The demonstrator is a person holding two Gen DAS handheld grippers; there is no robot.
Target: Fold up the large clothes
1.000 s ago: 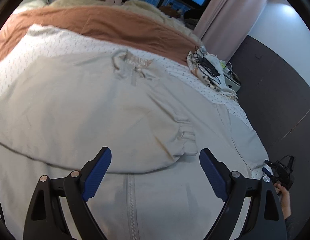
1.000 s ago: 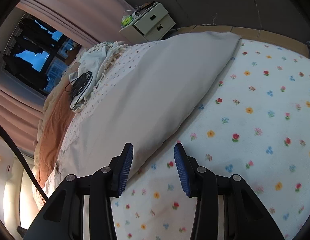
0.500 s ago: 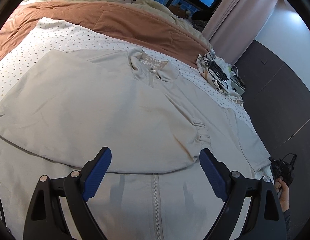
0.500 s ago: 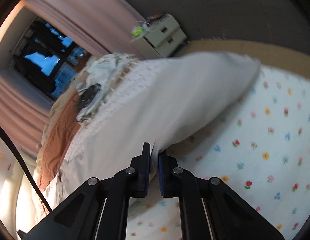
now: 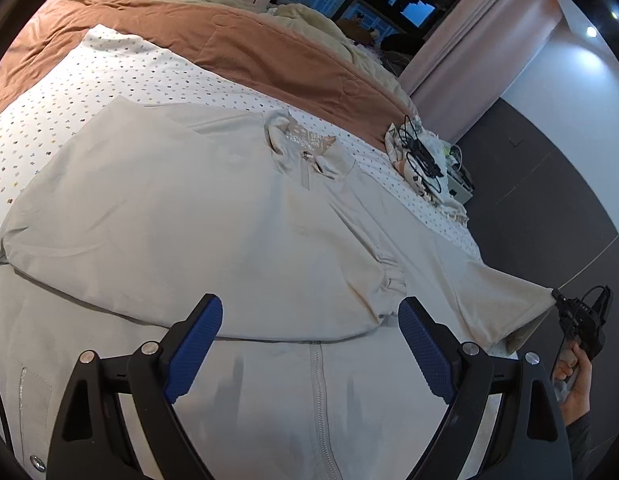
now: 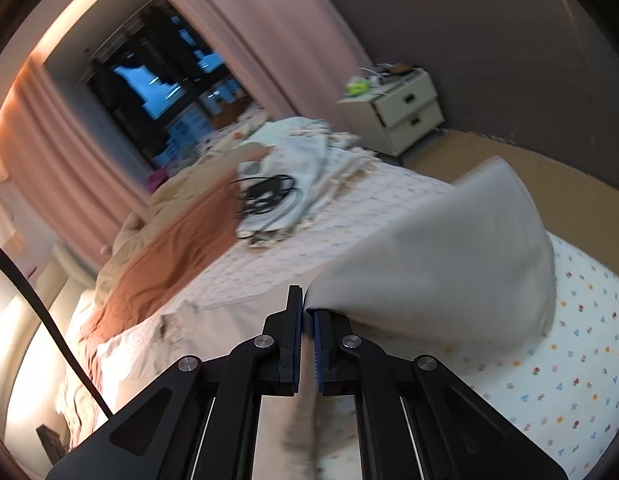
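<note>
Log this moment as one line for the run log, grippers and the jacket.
left gripper: open, over jacket | right gripper: shut on sleeve, raised off bed | fold: not yet done

Both views are fisheye, bowed hard toward a black circular rim. The left view is sharp and evenly lit, with ceiling spots (image 5: pixel 591 32) glaring at the upper right and soft shadows under the left tool (image 5: pixel 309 356). The right view is smeared by motion blur; warm glare washes out its lower left, and the window (image 6: pixel 157 80) is dark blue.
</note>
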